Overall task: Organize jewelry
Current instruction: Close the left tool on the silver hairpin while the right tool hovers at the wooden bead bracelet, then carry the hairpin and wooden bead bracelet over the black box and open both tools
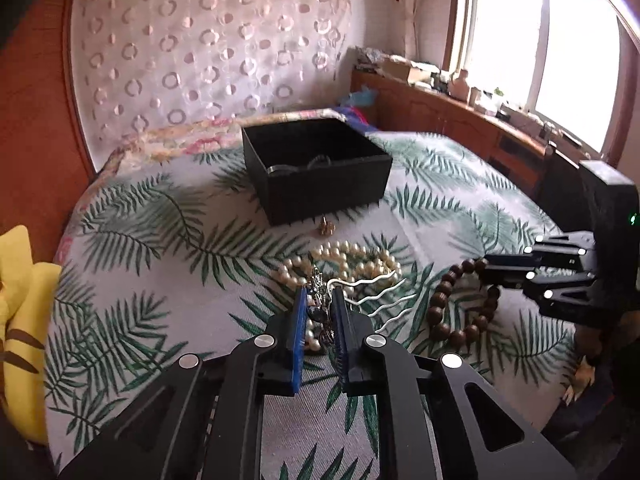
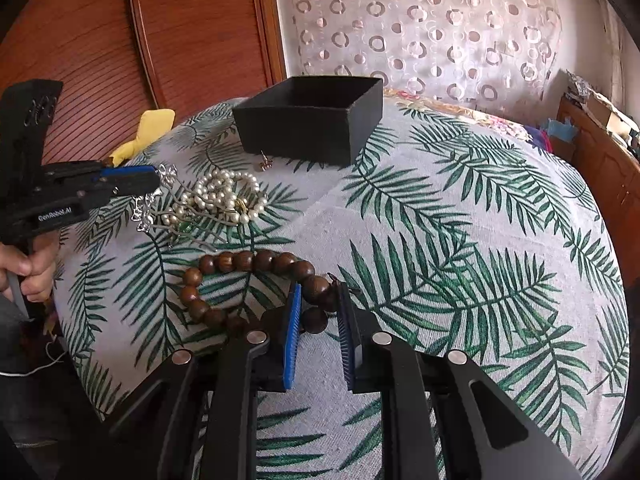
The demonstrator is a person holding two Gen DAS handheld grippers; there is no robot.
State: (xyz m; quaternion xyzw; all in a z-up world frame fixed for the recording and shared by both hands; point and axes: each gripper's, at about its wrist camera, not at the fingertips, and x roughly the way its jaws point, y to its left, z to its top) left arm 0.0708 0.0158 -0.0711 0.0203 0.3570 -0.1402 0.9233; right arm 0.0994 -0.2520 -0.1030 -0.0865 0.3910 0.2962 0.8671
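While the jewelry lay heaped on the leaf-print bed cover (image 2: 460, 240), both hand-held grippers had closed on pieces.

The left hand-held gripper (image 1: 320, 300) pinched a silver ornament (image 2: 154, 200) tangled beside the pearl necklace (image 1: 352, 264) and a wavy hairpin (image 1: 380, 292); the right hand-held gripper (image 2: 318, 300) gripped the wooden bead bracelet (image 2: 240, 264) by one bead. The open black box (image 2: 308, 118) stood beyond, an earring (image 2: 264, 164) just before it. Lifting the ornament might have dragged pearls or hairpin along; a round bead could have slipped out.

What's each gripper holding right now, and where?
Left gripper: shut on the silver ornament, near its top. Right gripper: shut on the wooden bead bracelet, at one bead.
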